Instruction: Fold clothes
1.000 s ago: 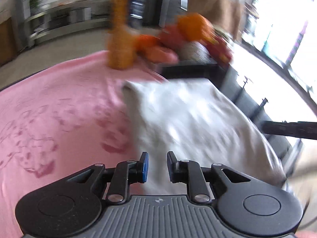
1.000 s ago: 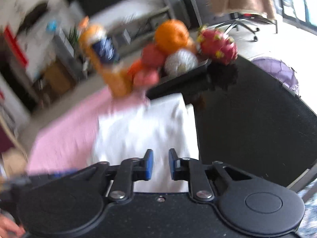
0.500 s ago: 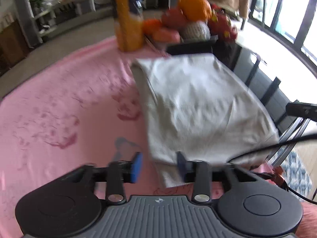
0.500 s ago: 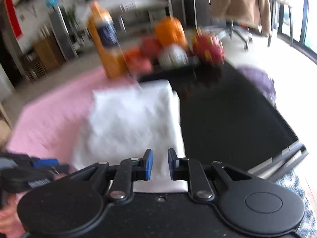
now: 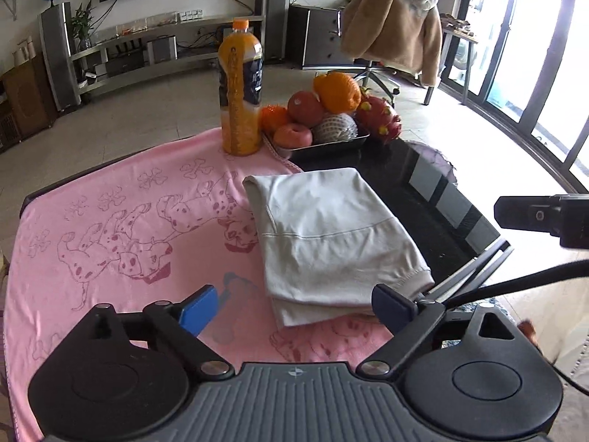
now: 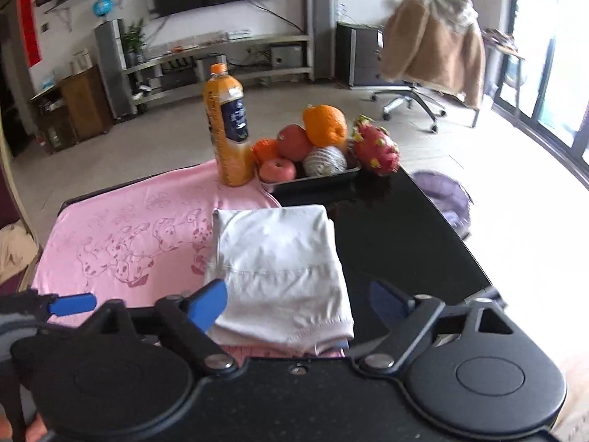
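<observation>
The left gripper (image 5: 296, 311) stands wide, its blue-padded fingers (image 5: 198, 309) spread to either side of the near edge of the folded white garment (image 5: 331, 235) and holding nothing. The right gripper (image 6: 300, 304) is spread just as wide and is likewise empty, with the near hem of the same garment (image 6: 283, 269) lying between its pads.

The garment is folded into a compact rectangle of several layers, a stitched seam running across its top face. It lies flat on the worktop (image 5: 438, 217), its left part resting on a pink towel (image 5: 121, 221) printed with spotted dogs and bones, its right part on the bare black glossy surface. In the right wrist view a blue pad of the left gripper shows at the left edge, low beside the towel (image 6: 121, 243).

Beyond the garment, at the far edge of the towel, an orange juice bottle (image 5: 240, 88) stands upright. Just beside it sits a metal tray (image 5: 324, 145) piled with fruit: apples, an orange, a netted fruit and a dragon fruit (image 5: 379, 116) at the tray's right side. Well behind the worktop, a tan fleece jacket (image 5: 394, 25) hangs over an office chair.
</observation>
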